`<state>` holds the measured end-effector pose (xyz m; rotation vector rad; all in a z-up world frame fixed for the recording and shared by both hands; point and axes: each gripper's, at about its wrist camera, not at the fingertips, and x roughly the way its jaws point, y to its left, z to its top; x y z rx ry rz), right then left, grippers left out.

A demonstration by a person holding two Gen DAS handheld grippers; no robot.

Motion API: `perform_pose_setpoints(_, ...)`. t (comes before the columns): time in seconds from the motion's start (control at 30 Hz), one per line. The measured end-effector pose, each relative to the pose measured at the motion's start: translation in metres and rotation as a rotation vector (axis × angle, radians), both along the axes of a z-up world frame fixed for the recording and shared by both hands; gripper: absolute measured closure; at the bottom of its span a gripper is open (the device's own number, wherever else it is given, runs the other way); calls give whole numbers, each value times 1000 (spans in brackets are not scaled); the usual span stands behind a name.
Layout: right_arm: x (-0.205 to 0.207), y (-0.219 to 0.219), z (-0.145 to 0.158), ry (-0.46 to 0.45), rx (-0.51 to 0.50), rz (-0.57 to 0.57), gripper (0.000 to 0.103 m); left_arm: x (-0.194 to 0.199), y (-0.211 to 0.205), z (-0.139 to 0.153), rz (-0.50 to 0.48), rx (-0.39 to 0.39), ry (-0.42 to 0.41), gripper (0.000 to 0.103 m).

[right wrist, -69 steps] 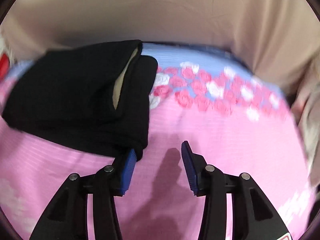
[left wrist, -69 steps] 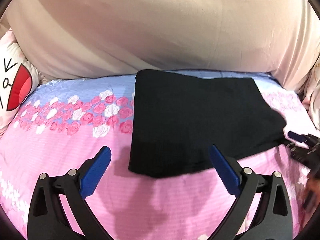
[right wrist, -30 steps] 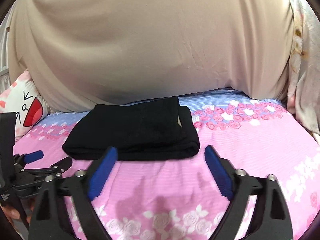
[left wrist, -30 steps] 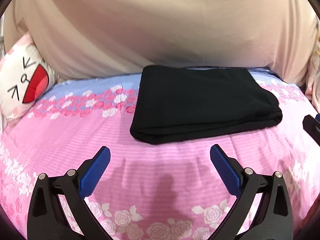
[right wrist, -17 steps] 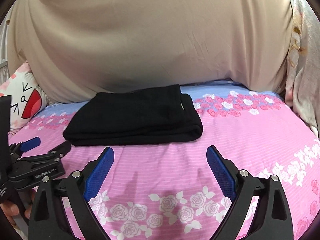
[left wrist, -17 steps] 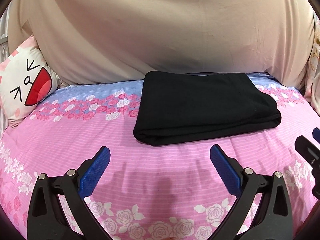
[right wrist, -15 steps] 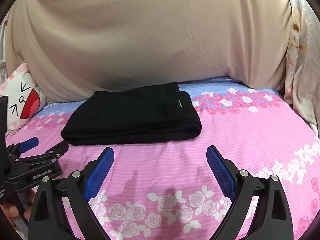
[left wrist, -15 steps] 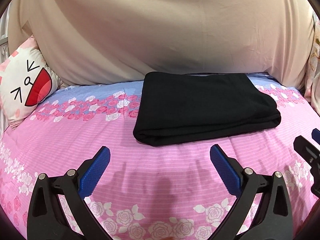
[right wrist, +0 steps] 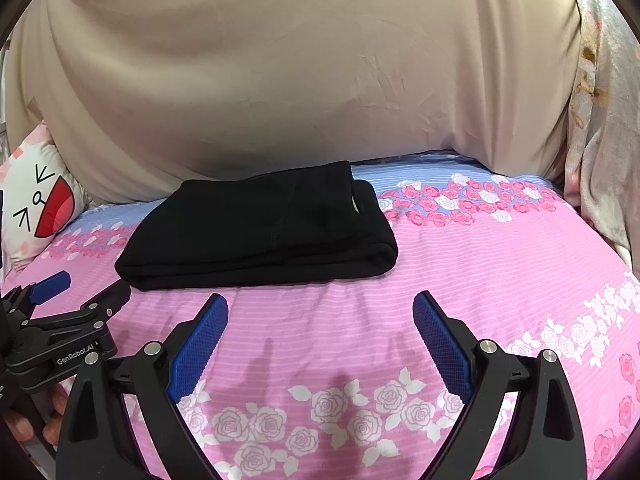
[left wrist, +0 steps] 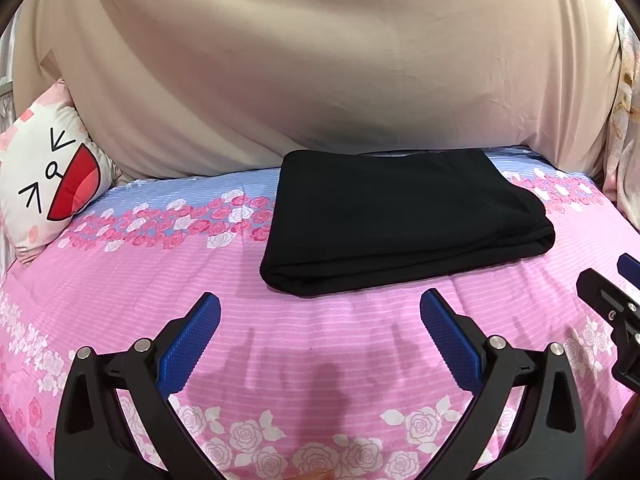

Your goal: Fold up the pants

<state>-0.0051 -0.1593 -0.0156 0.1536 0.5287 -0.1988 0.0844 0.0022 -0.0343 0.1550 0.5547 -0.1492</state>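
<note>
While both pairs of fingers stand wide apart and hold nothing, we see the black pants (left wrist: 404,220) lying folded into a flat rectangle on the bed (left wrist: 320,344), just beyond the fingertips and touching neither tool. Our left gripper (left wrist: 320,320) hovers over the pink rose-printed sheet with the pants ahead of it and slightly to its right; our right gripper (right wrist: 320,320) has them ahead and to its left, a pale slit of lining showing at their right end. Each tool shows at the edge of the other's view, the left one beside the right one's left finger. A cartoon-face pillow (left wrist: 44,184) sits far off to the left, and a beige blanket (right wrist: 300,72) is heaped behind the pants.
</note>
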Motion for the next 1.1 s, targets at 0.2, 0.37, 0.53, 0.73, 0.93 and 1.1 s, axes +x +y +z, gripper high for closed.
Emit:
perform_pose_setpoints(0.2, 0, 1, 0, 2, -6, -5, 12, 1, -1, -1, 3, -4, 5, 5)
perform_pose_setpoints(0.37, 0, 0, 0, 3, -4, -7, 12, 1, -2, -1, 7, -3, 4, 5)
perform_pose_setpoints(0.53, 0, 1, 0, 3, -7, -7, 12, 1, -1, -1, 5, -5, 4, 5)
perform_pose_setpoints(0.73, 0, 1, 0, 4, -14, -4, 12, 1, -2, 0, 13, -6, 5, 5)
perform_pose_setpoints(0.93, 0, 1, 0, 5, -15, -4, 12, 1, -3, 0, 7, -12, 10, 5)
perform_pose_setpoints(1.1, 0, 0, -1, 6, -15, -4, 12, -1, -6, 1, -11, -8, 1, 5)
